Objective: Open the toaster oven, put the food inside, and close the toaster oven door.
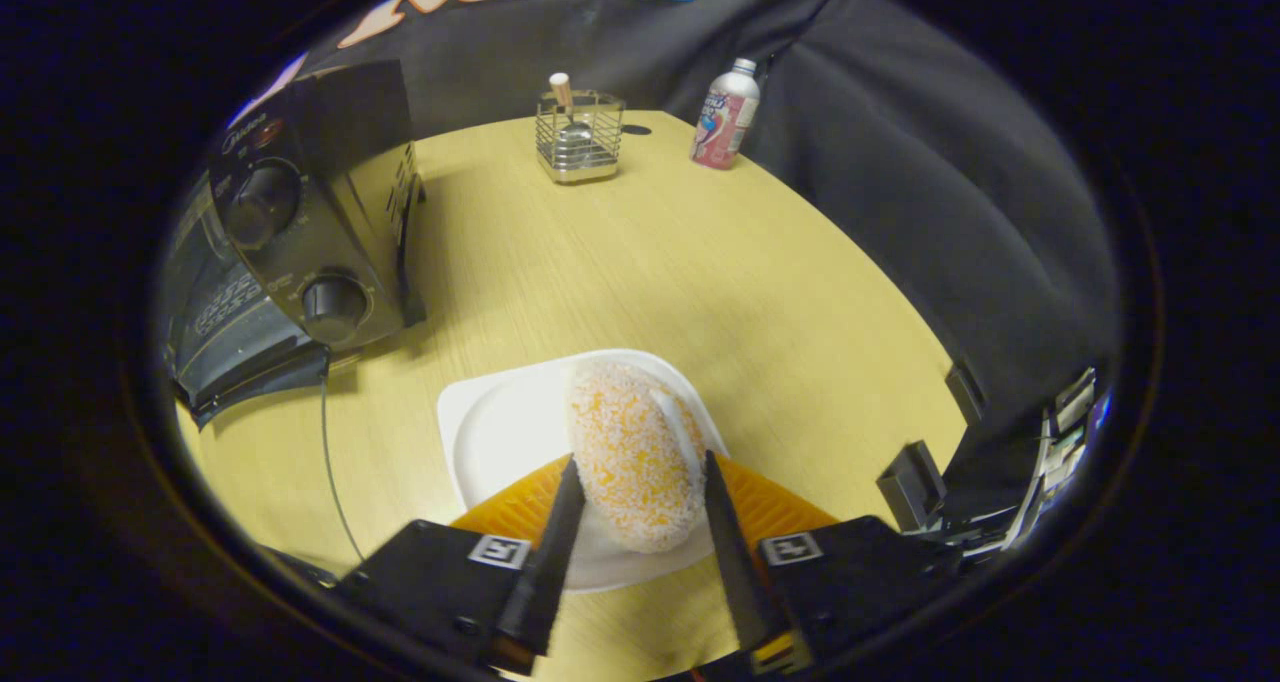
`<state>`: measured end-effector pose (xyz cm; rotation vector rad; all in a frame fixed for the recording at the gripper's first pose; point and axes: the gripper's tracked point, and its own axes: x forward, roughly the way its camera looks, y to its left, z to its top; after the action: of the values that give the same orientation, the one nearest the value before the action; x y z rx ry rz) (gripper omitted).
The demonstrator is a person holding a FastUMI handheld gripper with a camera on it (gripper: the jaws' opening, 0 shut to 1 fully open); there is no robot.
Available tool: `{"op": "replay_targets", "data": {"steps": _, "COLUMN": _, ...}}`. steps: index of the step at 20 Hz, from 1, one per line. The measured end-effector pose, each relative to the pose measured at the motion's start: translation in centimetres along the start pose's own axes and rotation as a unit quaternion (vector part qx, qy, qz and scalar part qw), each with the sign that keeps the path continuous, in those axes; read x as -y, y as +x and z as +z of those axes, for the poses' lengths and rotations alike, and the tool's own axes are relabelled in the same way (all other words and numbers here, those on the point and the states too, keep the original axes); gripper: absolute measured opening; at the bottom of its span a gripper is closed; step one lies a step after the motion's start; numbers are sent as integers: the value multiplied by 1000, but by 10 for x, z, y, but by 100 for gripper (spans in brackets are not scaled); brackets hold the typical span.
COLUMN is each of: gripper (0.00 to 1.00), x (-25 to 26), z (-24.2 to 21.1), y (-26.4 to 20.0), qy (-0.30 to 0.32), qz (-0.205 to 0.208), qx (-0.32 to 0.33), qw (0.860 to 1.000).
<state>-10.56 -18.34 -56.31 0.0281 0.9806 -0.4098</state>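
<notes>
Gripping sugared bun [630, 452], hand-held gripper [640, 474], above white plate [500, 427]

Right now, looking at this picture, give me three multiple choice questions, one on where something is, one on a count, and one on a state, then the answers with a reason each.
1. Where is the sugared bread roll?
A. inside the toaster oven
B. on the white plate, between the gripper's fingers
C. in the wire basket

2. How many knobs show on the toaster oven?
A. two
B. four
C. none

3. What state is the toaster oven door in?
A. closed and upright
C. removed and lying by the bottle
B. swung down, open

Answers:
1 B: the roll lies on the white plate with a finger of the gripper close on each side; whether they press it is unclear.
2 A: one knob sits above the other on its panel.
3 B: the door hangs down in front of the oven, toward the table.
</notes>
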Motion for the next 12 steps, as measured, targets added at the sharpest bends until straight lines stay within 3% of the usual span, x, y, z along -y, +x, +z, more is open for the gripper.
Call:
{"op": "replay_targets", "data": {"steps": 1, "gripper": 64, "x": -2, "z": 3, "y": -5, "qy": 8, "qz": 1, "qx": 4, "qw": 1000}}
{"op": "replay_targets", "data": {"steps": 4, "gripper": 65, "x": -10, "z": 24, "y": -27, "qy": 53, "qz": 15, "qx": 36, "qw": 998}}
{"op": "replay_targets", "data": {"steps": 12, "gripper": 64, "x": -65, "z": 65, "y": -104, "qy": 146, "qz": 100, "qx": 108, "qw": 978}}
